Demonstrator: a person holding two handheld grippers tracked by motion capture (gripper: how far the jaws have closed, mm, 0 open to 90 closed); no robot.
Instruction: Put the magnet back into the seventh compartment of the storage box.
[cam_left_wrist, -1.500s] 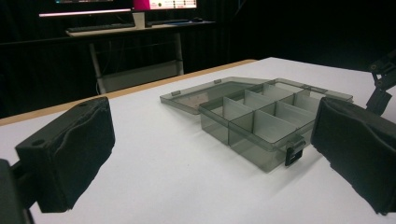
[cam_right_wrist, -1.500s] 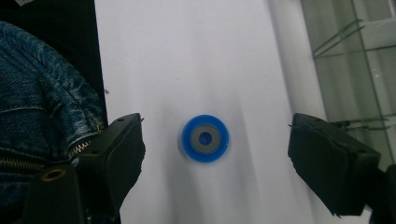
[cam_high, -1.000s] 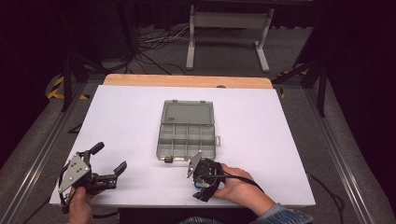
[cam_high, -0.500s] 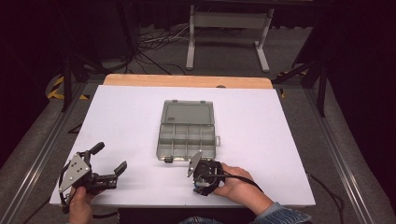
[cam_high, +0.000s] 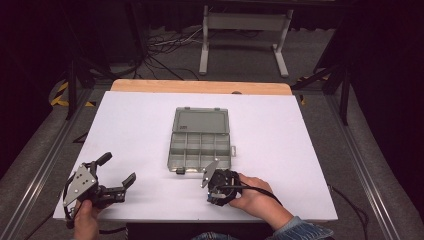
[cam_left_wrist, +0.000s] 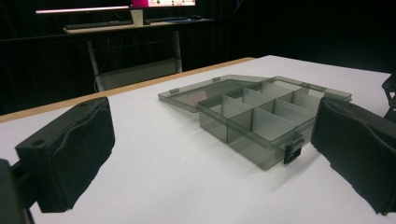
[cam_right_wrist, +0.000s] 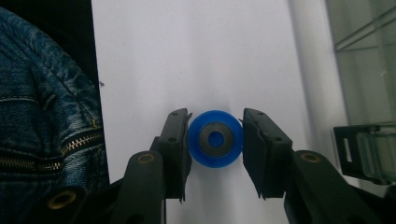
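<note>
A clear grey compartment box (cam_high: 200, 146) lies open at the table's middle, lid folded back, its cells looking bare; it also shows in the left gripper view (cam_left_wrist: 261, 116). My right gripper (cam_high: 218, 191) points down at the table just in front of the box. In the right gripper view its jaws (cam_right_wrist: 215, 140) press both sides of a small blue wheel (cam_right_wrist: 215, 127) with a grey hub, resting on the white surface. My left gripper (cam_high: 118, 168) sits at the front left, open, nothing between its padded jaws (cam_left_wrist: 210, 154).
The white table top (cam_high: 280, 130) has a wooden strip (cam_high: 200, 87) along its far edge. The box's black latch (cam_right_wrist: 369, 149) lies close to the right of the right gripper. A denim jacket (cam_right_wrist: 42, 116) hangs at the table's front edge.
</note>
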